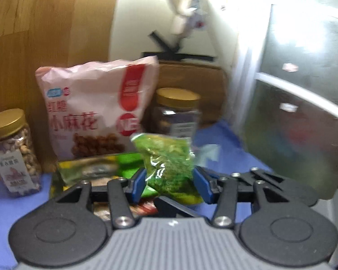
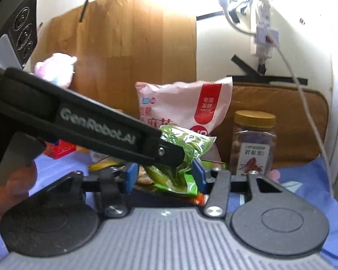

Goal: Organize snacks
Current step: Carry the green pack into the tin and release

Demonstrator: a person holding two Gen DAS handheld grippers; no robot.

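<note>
Left gripper (image 1: 170, 183) clamped on green packet (image 1: 166, 162), raised over flat packets (image 1: 94, 171). Right gripper (image 2: 164, 175) apart, packet between its pads, touching neither as far as visible. Risk: thin crinkly film slips or twists from shallow pinch; swing toward 12 o'clock could topple pink bag (image 1: 97, 108) or jar (image 1: 176, 112) at 1 o'clock.

Green packet (image 1: 166, 164) glossy; pink bag (image 1: 97, 105) with red band; jars (image 1: 13, 150) gold-lidded; blue gripper pads (image 1: 139, 185); lavender cloth (image 1: 2, 204).
</note>
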